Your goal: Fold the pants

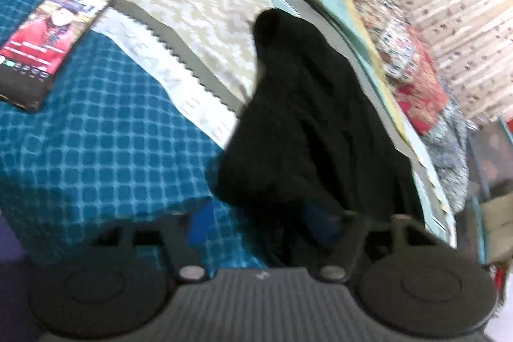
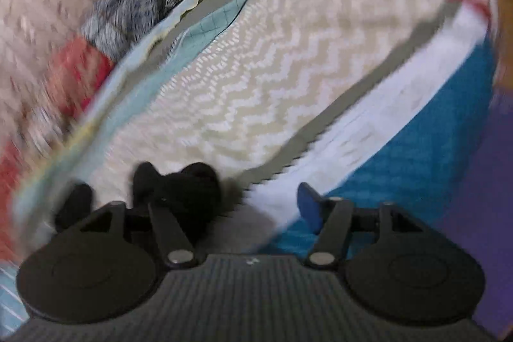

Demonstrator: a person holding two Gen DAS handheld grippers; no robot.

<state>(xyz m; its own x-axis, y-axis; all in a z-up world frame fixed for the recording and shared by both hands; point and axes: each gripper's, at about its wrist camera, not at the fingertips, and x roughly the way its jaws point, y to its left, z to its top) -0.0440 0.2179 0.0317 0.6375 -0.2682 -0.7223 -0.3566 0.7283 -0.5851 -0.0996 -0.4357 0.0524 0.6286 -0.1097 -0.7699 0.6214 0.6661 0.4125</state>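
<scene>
Left view: phone (image 1: 53,42) lit, lying on blue checked bedcover (image 1: 96,149) far left; black pants (image 1: 307,124) bunched mid-frame across chevron panel (image 1: 179,8); left gripper (image 1: 263,223) spread, pants draped over right blue pad, no pinch. Right view: right gripper (image 2: 253,204) spread, dark pants fabric at left finger, blurred, contact unclear.
</scene>
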